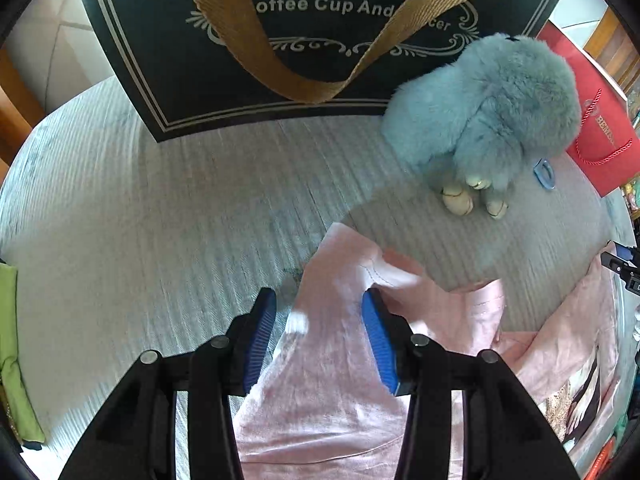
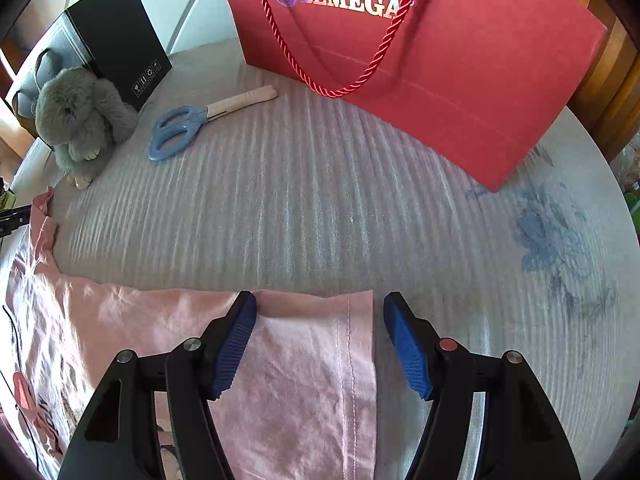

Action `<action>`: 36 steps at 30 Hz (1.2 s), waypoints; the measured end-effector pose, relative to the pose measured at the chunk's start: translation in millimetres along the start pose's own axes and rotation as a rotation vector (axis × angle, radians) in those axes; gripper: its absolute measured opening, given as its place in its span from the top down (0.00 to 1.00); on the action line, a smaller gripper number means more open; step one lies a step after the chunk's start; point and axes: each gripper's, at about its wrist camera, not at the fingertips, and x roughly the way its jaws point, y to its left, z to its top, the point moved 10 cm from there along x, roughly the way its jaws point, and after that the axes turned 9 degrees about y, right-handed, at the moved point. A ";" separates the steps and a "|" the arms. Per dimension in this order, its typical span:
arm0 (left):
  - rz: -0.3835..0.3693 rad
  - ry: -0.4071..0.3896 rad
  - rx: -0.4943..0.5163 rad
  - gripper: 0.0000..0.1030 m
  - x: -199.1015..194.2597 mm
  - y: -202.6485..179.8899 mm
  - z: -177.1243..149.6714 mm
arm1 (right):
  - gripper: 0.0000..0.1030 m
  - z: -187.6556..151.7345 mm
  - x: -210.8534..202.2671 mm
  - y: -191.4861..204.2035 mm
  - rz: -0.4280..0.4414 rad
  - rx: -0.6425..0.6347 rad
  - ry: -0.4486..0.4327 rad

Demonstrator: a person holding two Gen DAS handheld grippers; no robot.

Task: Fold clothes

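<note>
Left wrist view has your left gripper [image 1: 320, 340] spread wide over a sleeve of the pink satin-like printed shirt [image 1: 332, 380], its blue ribbed pads on either side of the fabric and nothing clamped. That shirt lies flat on the grey striped cloth-covered surface [image 1: 160, 220]. Beyond it stand a dark gift bag with a tan webbing handle [image 1: 280, 40] and, just beside that, a fluffy grey-blue plush rabbit [image 1: 492, 112]. Right wrist view shows your right gripper [image 2: 318, 340] also wide apart, straddling the hemmed end of the other sleeve [image 2: 320, 360]; you hold nothing there either. Farther back lie blue-handled scissors with a pink sheath [image 2: 200, 122] and a red paper bag with a red rope handle [image 2: 460, 80].
</note>
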 end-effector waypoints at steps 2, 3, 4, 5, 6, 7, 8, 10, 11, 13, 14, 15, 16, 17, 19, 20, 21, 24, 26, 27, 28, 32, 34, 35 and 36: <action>0.030 0.007 0.012 0.60 0.6 -1.2 -0.5 | 0.46 -1.1 -0.2 2.6 -0.023 -0.025 -0.002; 0.056 0.014 0.020 0.88 -0.1 -1.0 -1.3 | 0.60 -1.8 -0.7 4.7 -0.036 -0.042 -0.005; 0.053 0.025 0.018 0.99 -1.0 -1.6 -2.5 | 0.83 -2.5 -2.5 9.9 -0.021 -0.056 -0.007; 0.040 0.019 0.016 0.99 -4.3 -2.8 -2.9 | 0.89 -3.2 -3.5 13.9 -0.030 -0.072 -0.005; 0.029 0.011 0.015 0.99 -8.1 -3.9 -3.2 | 0.89 -3.6 -4.7 18.3 -0.054 -0.099 -0.008; 0.034 -0.014 0.022 0.99 -15.9 -4.5 -2.7 | 0.91 -3.8 -6.9 22.7 -0.069 -0.129 -0.020; 0.027 -0.037 0.024 0.99 -25.1 -5.4 -3.2 | 0.91 -4.0 -11.0 24.6 -0.080 -0.145 -0.037; -0.001 -0.086 0.036 0.99 -48.7 -9.4 -7.2 | 0.91 -4.3 -26.8 23.3 -0.058 -0.135 -0.087; 0.002 -0.107 0.047 0.99 -61.3 -10.6 -11.7 | 0.91 -4.9 -36.5 21.8 -0.039 -0.125 -0.117; -0.013 -0.154 0.065 0.99 -87.7 -14.2 -24.0 | 0.91 -9.8 -58.9 18.3 -0.008 -0.115 -0.177; -0.027 -0.179 0.072 0.99 -101.3 -16.4 -31.5 | 0.91 -15.5 -70.6 17.2 0.003 -0.119 -0.204; -0.031 -0.202 0.082 0.99 -113.3 -17.9 -39.6 | 0.91 -23.0 -82.4 16.9 0.015 -0.124 -0.230; -0.027 -0.222 0.102 0.99 -121.5 -23.7 -47.7 | 0.91 -33.5 -95.0 16.2 0.023 -0.131 -0.262; -0.023 -0.240 0.122 0.99 -129.6 -29.3 -56.7 | 0.91 -44.3 -107.4 15.4 0.029 -0.140 -0.293; -0.013 -0.255 0.164 0.99 -141.6 -38.9 -87.9 | 0.91 -72.7 -123.8 10.6 0.043 -0.162 -0.326; -0.016 -0.248 0.186 0.99 -142.5 -43.6 -109.0 | 0.91 -89.0 -126.3 8.8 0.057 -0.168 -0.323; -0.019 -0.240 0.208 0.99 -143.4 -48.3 -130.1 | 0.91 -104.3 -123.8 7.4 0.058 -0.172 -0.310; -0.031 -0.167 0.263 0.98 -145.8 -52.5 -196.0 | 0.90 -151.3 -101.9 0.7 0.080 -0.158 -0.213; -0.033 -0.062 0.252 0.97 -126.7 -52.3 -235.5 | 0.82 -178.0 -82.0 -5.7 0.077 -0.133 -0.129; -0.036 -0.011 0.226 0.97 -114.8 -48.2 -250.9 | 0.79 -188.2 -75.2 -9.5 0.069 -0.119 -0.097; -0.040 0.037 0.199 0.97 -104.1 -44.0 -265.7 | 0.79 -187.8 -78.6 -10.2 0.073 -0.108 -0.102; -0.077 0.040 0.053 0.97 -109.9 -22.8 -283.2 | 0.74 -186.2 -92.4 -13.0 0.090 -0.062 -0.123; -0.098 -0.018 -0.023 0.92 -126.4 -13.4 -272.5 | 0.73 -185.4 -99.3 -14.4 0.099 -0.038 -0.134; -0.108 -0.045 -0.060 0.88 -134.1 -9.3 -265.3 | 0.73 -185.0 -102.7 -15.2 0.103 -0.027 -0.139; -0.108 -0.063 -0.092 0.82 -138.6 -6.1 -257.3 | 0.73 -184.6 -106.2 -15.9 0.107 -0.015 -0.144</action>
